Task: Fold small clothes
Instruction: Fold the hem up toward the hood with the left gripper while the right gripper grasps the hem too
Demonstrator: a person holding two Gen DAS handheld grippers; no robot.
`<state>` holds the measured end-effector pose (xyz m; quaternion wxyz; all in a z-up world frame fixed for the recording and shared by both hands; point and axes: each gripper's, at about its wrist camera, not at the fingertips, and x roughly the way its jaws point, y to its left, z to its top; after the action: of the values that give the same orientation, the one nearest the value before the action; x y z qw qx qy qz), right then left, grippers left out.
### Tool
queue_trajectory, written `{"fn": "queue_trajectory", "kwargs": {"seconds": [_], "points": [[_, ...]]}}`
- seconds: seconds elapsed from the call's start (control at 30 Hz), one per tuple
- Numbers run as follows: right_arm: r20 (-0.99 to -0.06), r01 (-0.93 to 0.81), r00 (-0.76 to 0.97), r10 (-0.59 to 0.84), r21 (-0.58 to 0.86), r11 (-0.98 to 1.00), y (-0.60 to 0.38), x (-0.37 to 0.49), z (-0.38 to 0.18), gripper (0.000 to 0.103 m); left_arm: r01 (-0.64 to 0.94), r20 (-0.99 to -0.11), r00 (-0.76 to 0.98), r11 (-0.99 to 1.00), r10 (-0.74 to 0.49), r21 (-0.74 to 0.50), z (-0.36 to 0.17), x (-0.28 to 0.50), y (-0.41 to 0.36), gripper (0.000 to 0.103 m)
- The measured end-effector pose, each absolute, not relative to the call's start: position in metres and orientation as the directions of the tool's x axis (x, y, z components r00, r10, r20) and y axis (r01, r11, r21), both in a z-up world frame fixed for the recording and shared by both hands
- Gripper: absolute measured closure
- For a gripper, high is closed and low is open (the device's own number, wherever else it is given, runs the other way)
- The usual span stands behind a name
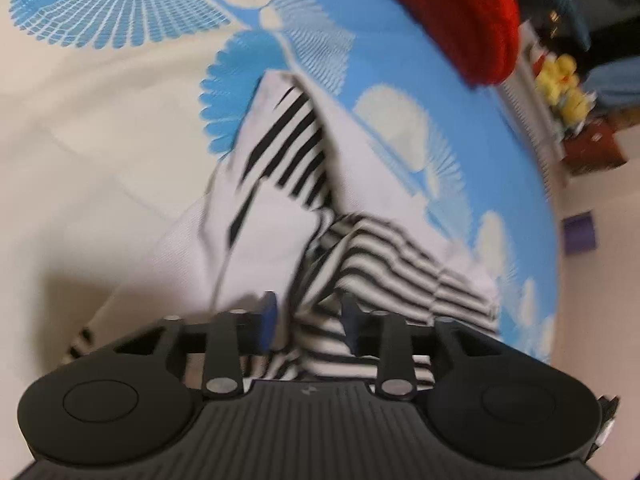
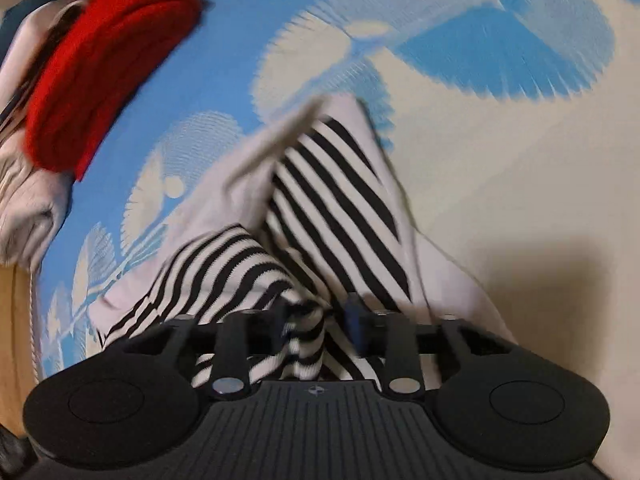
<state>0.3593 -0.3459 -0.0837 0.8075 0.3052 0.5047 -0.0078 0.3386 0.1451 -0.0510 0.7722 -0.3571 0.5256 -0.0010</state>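
A small white garment with black stripes (image 1: pixel 280 184) lies bunched on a blue and cream patterned sheet (image 1: pixel 100 128). My left gripper (image 1: pixel 308 320) is shut on a striped fold of it, the cloth pinched between the blue-padded fingers (image 1: pixel 267 320). The same striped garment (image 2: pixel 332 200) shows in the right wrist view, and my right gripper (image 2: pixel 320 320) is shut on another striped fold of it. The cloth stretches away from both grippers in a raised ridge. Both views are motion-blurred.
A folded red knit garment (image 1: pixel 460 16) lies on the sheet at the far side, also in the right wrist view (image 2: pixel 104 68), on top of pale ribbed clothes (image 2: pixel 28 184). Yellow toy ducks (image 1: pixel 564 88) and boxes stand beyond the sheet's edge.
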Motion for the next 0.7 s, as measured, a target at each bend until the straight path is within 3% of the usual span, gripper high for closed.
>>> {"fn": "queue_trajectory", "kwargs": {"seconds": [0.03,0.3,0.33,0.37,0.4,0.43,0.5,0.6,0.7], "points": [[-0.816,0.309,0.5,0.29,0.481,0.821,-0.344,0.36,-0.082,0.048,-0.375,-0.809,0.45,0.742,-0.379,-0.556,-0.051,0.342,0.142,0.061],[-0.831,0.331,0.48,0.281,0.468,0.82,-0.346,0.368,-0.095,0.049,-0.427,-0.855,0.416,0.763,-0.31,-0.485,-0.066,0.352,0.121,0.061],[-0.834,0.325,0.475,0.281,0.463,0.825,-0.343,0.368,-0.096,0.052,-0.423,-0.859,0.423,0.775,-0.289,-0.47,-0.066,0.353,0.118,0.063],[-0.834,0.318,0.473,0.285,0.463,0.827,-0.34,0.367,-0.097,0.058,-0.415,-0.859,0.433,0.786,-0.273,-0.458,-0.065,0.354,0.114,0.078],[-0.83,0.306,0.471,0.298,0.471,0.827,-0.339,0.367,-0.098,0.073,-0.408,-0.86,0.447,0.8,-0.245,-0.44,-0.062,0.353,0.112,0.096],[-0.82,0.292,0.475,0.318,0.488,0.823,-0.336,0.367,-0.098,0.087,-0.397,-0.855,0.474,0.815,-0.212,-0.422,-0.055,0.352,0.112,0.098],[-0.788,0.256,0.509,0.346,0.522,0.814,-0.333,0.365,-0.092,0.093,-0.364,-0.826,0.544,0.845,-0.149,-0.392,-0.037,0.35,0.11,0.098],[-0.745,0.185,0.551,0.376,0.548,0.816,-0.326,0.361,-0.077,0.095,-0.334,-0.795,0.602,0.88,-0.076,-0.336,-0.018,0.349,0.108,0.098],[-0.792,0.228,0.487,0.368,0.522,0.822,-0.325,0.362,-0.089,0.094,-0.345,-0.847,0.527,0.891,-0.075,-0.294,-0.031,0.354,0.109,0.095]]}}
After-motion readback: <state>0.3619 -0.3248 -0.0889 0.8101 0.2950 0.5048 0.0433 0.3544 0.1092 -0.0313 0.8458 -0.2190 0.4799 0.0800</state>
